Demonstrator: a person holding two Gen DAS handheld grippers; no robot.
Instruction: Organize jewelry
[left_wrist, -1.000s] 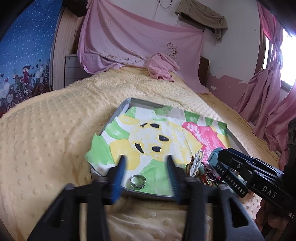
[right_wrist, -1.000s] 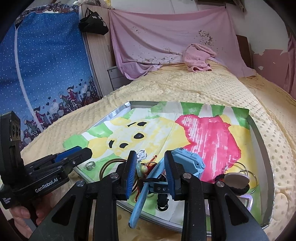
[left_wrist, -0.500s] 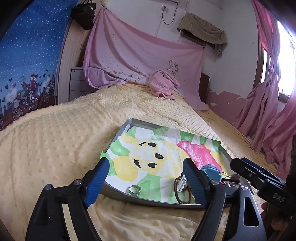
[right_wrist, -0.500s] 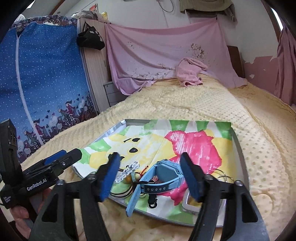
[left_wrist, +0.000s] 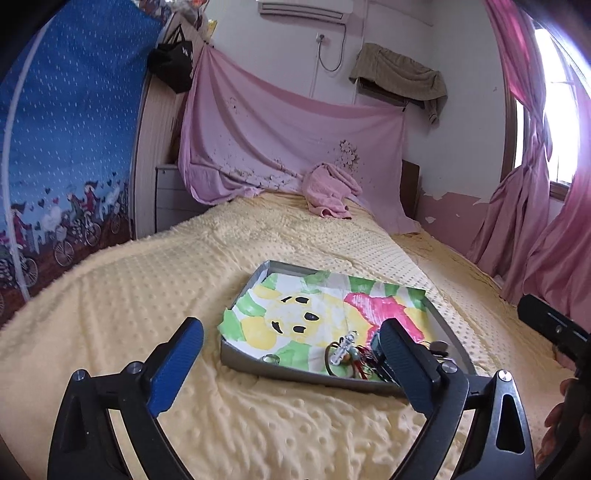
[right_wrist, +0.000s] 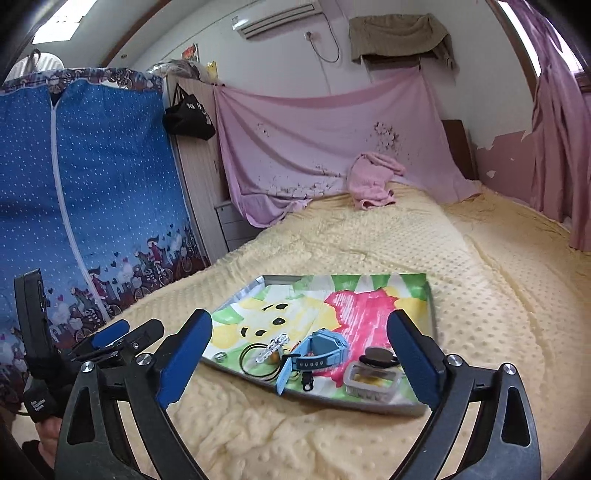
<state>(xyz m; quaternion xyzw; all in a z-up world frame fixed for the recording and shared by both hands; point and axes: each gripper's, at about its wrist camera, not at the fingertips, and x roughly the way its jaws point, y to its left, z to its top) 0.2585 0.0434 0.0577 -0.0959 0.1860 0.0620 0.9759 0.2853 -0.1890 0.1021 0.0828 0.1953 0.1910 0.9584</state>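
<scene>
A grey metal tray (left_wrist: 240, 360) (right_wrist: 236, 299) lined with a painted paper lies on the yellow bedspread. Along its near edge lie a silver ring (left_wrist: 271, 358) (right_wrist: 220, 356), a white chain bracelet (left_wrist: 343, 345) (right_wrist: 273, 347), a dark hoop (right_wrist: 255, 360), a light-blue watch (right_wrist: 321, 349) and a small clear box (right_wrist: 373, 380). My left gripper (left_wrist: 291, 332) hovers short of the tray, its jaws still opening, with nothing between the pads. My right gripper (right_wrist: 300, 321) also hangs above and in front of the tray, its jaws still opening, holding nothing.
The bedspread (left_wrist: 129, 314) stretches around the tray on every side. A pink cloth bundle (left_wrist: 332, 192) lies at the bed's far end under a hung pink sheet. A blue fabric wardrobe (right_wrist: 92, 184) stands on the left and pink curtains (left_wrist: 535, 221) on the right.
Both grippers have drawn back and up from the tray and their jaws have spread wide. The right jaws, narrow around the blue watch before, have left it lying on the tray.
</scene>
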